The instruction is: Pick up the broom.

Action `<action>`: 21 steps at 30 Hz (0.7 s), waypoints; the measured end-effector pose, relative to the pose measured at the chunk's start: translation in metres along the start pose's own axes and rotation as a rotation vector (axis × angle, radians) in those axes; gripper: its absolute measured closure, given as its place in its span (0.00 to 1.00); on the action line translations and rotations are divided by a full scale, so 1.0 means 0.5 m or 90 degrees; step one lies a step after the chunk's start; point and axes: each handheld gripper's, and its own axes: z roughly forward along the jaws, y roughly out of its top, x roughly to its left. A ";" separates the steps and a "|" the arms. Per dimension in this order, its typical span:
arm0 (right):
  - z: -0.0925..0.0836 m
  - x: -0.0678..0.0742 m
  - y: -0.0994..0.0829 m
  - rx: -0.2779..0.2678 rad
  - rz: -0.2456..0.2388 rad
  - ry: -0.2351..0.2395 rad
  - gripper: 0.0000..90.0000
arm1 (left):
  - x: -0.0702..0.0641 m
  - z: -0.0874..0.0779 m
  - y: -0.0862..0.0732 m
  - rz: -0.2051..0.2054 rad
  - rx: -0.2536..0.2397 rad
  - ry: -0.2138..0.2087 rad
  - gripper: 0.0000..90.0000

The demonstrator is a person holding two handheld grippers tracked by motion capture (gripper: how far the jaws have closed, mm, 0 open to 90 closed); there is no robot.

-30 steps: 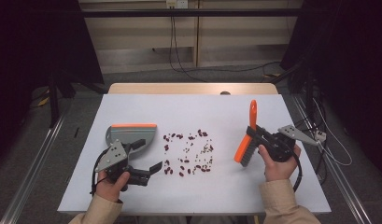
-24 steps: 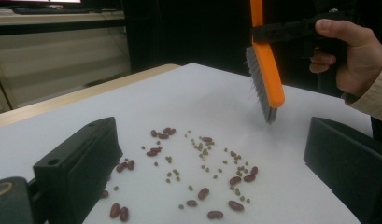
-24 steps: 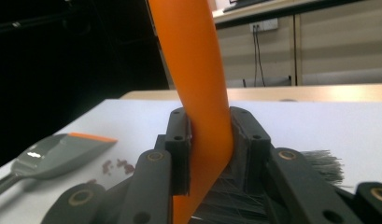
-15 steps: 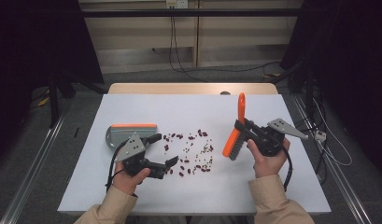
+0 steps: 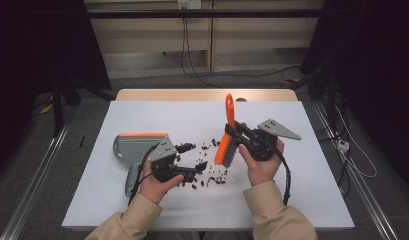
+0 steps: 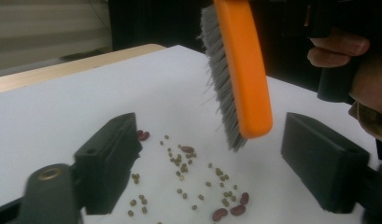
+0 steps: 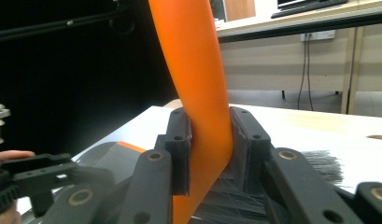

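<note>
Gripping brush [image 5: 226, 140] in right gripper [image 5: 237, 134], bristles above beans [image 5: 212, 175].

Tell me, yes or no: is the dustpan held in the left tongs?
No: the dustpan lies flat on the table, while the left tongs stand open over the scattered beans, gripping nothing.

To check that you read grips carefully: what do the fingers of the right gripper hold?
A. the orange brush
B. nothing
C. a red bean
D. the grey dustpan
A: in the right gripper view the right gripper clamps the handle of the orange brush on both sides.
</note>
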 end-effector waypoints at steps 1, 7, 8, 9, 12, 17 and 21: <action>0.005 0.005 0.001 0.000 -0.004 0.002 0.79 | 0.002 0.002 0.001 0.005 0.008 -0.002 0.23; 0.047 0.051 0.000 0.014 -0.022 0.027 0.79 | -0.002 0.017 -0.002 -0.013 0.023 -0.004 0.42; 0.047 0.051 0.000 0.014 -0.022 0.027 0.79 | -0.001 0.018 -0.003 -0.017 0.026 -0.001 0.42; 0.052 0.057 -0.001 0.017 -0.023 0.030 0.79 | 0.000 0.018 -0.003 -0.020 0.028 -0.003 0.46; 0.064 0.071 -0.004 0.021 -0.027 0.040 0.79 | 0.000 0.017 -0.004 -0.023 0.035 0.001 0.62; 0.075 0.087 -0.006 0.025 -0.038 0.040 0.79 | -0.001 0.007 -0.005 -0.039 0.049 0.049 0.78; 0.088 0.092 -0.004 0.042 -0.037 0.039 0.67 | -0.004 0.002 -0.008 -0.038 0.043 0.082 0.78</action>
